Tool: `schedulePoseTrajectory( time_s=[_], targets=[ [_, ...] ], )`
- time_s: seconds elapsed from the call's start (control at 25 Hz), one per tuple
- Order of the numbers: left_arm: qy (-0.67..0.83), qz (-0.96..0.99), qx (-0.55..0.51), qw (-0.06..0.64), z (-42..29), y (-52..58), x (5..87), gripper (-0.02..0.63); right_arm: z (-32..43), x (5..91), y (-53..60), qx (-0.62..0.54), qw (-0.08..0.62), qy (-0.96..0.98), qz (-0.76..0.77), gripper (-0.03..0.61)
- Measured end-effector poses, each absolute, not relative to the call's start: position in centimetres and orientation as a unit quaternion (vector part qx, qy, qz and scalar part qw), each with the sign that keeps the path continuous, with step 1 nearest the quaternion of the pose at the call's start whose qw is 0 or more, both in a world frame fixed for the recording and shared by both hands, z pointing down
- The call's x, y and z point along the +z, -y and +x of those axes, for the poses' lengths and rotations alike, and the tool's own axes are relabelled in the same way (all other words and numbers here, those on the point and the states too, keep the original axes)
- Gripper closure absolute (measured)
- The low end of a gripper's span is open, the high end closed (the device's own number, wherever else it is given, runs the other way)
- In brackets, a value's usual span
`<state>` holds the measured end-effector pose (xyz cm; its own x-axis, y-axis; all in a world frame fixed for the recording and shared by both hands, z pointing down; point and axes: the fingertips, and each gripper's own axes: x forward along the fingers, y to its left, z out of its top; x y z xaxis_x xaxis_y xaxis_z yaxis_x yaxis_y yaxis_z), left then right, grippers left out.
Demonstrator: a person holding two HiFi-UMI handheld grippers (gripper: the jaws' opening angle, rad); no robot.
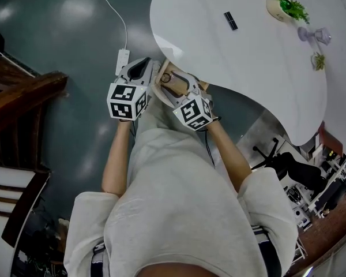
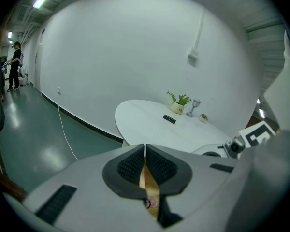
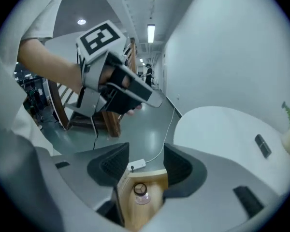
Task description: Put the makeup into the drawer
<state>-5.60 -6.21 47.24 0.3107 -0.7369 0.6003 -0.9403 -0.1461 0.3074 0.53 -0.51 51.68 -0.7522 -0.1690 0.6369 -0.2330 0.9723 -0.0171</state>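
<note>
My right tongs [image 3: 146,163] stand partway apart because the little wooden drawer [image 3: 141,204] fills the space between them. Its side walls look to be against the two pads, so I read this as a clamp across its width. I hold it that way to keep it level: a small clear jar of makeup [image 3: 139,191] with a dark lid sits upright on the drawer's bottom and would roll if it tipped. The drawer hangs in the air close to my body, above the grey floor [image 1: 75,33] and just off the edge of the white round surface [image 1: 248,56], resting on nothing.

My left tongs [image 2: 145,151] are pressed nearly together just beside the drawer. A strip of wood and the jar show through the slit behind the tips, but I cannot tell whether they pinch a wall or only hover over it. I judge them a steadying guard while the right ones carry the load.

A small black thing [image 1: 230,21] lies well apart on the surface. It may be more makeup, but it is too small to tell
</note>
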Motion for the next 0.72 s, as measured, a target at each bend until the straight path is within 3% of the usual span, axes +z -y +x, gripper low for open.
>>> schedulePoseTrajectory(
  time_s=[0.72],
  targets=[
    [0.539,0.771,0.147,0.305,-2.7,10.9,44.7,0.597,10.0,46.8,19.5,0.067,0.325,0.895,0.298,0.368]
  ],
)
